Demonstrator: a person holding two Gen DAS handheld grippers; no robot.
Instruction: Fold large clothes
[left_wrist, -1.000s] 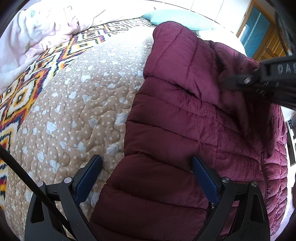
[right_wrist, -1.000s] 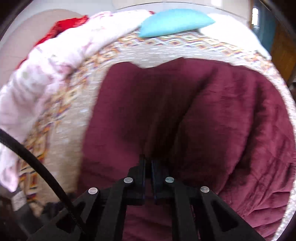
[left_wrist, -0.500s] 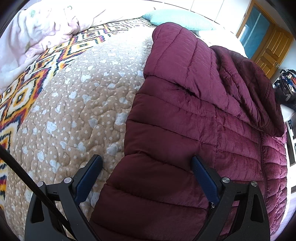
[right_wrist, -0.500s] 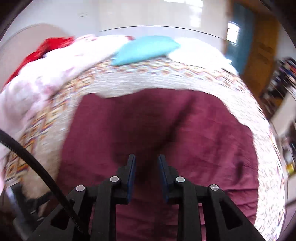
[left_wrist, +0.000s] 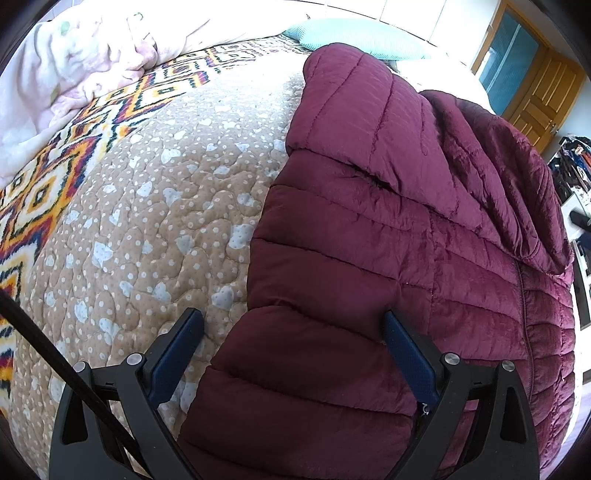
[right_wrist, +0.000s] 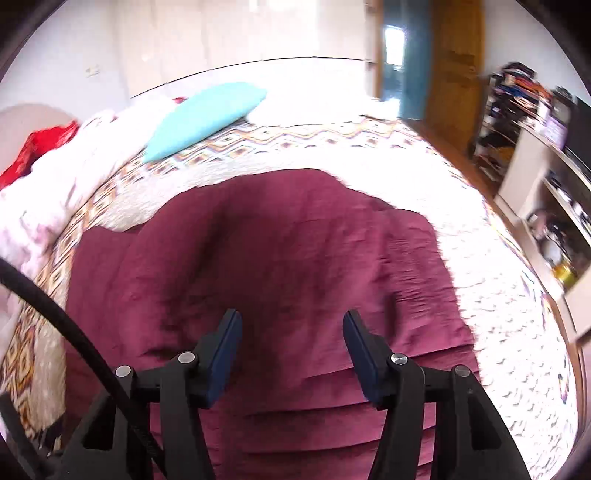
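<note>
Maroon jacket (left_wrist: 388, 229) quilting sharp in left view; shelves (right_wrist: 546, 177) only right.

Left tongs (left_wrist: 291, 326) gape wide, angled downward; right tongs (right_wrist: 291, 332) are opening, nothing gripped.

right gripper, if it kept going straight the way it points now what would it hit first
Most likely the maroon jacket on the bed: the right gripper points down at it with nothing between its opening fingers. How far off it is stays unclear in the blurred view.
</note>
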